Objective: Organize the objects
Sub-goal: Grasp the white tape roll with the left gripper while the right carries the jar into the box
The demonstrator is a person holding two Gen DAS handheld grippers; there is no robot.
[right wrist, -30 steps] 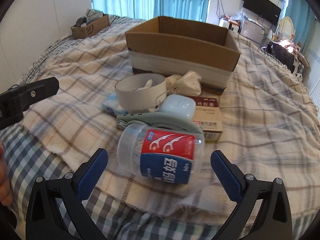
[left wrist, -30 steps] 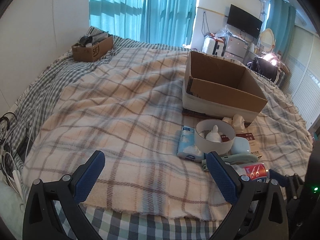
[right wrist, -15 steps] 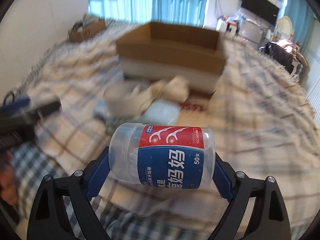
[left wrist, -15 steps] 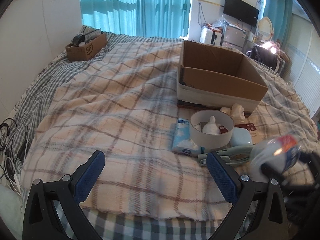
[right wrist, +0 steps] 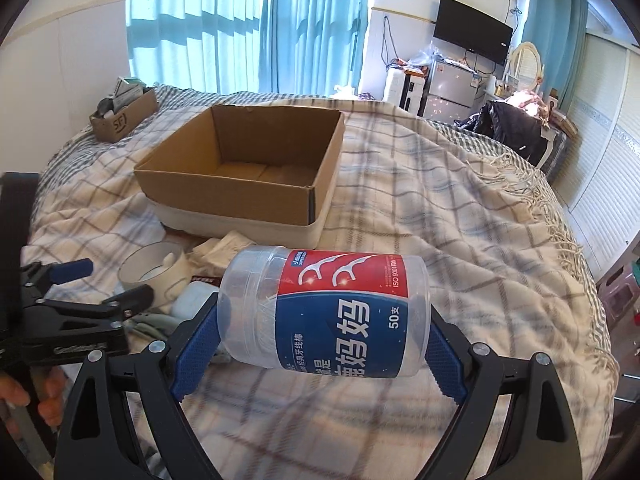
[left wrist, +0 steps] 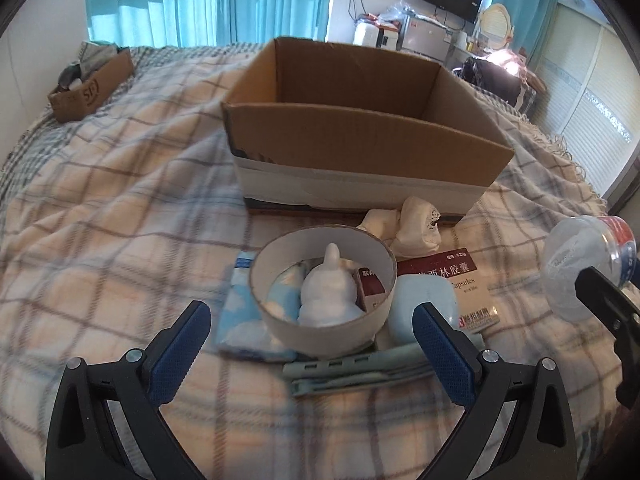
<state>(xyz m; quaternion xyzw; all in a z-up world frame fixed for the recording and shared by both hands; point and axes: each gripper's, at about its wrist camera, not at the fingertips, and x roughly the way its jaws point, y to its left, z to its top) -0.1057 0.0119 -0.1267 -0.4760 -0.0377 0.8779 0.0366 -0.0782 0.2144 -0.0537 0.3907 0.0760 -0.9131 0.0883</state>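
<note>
Your right gripper (right wrist: pixel 324 344) was clamped on the floss pick jar (right wrist: pixel 328 312), its blue pads pressed against the two ends so the jar lay sideways between them, lifted clear of the plaid blanket (right wrist: pixel 440 208). The jar was a clear plastic cylinder with a see-through lid at the left end, white picks packed inside, and a label that was red across the top with two white floss pick drawings and blue below with large white characters and "50" printed near the right edge. It hung near you, on the near side of the open cardboard box (right wrist: pixel 244 172), whose brown inside looked bare. Your left gripper (left wrist: pixel 312 344) stood apart, holding nothing, its pads either side of the white round bowl (left wrist: pixel 324 280), which had a small white bottle (left wrist: pixel 328 296) in it. Around the bowl lay a blue cloud-print tissue pack (left wrist: pixel 240 320), a pale blue case (left wrist: pixel 424 300), a dark red capsule box (left wrist: pixel 452 276), a crumpled white cloth (left wrist: pixel 412 224) and a grey-green clip (left wrist: pixel 352 372). A smaller brown box (right wrist: pixel 124 120) sat far left
</note>
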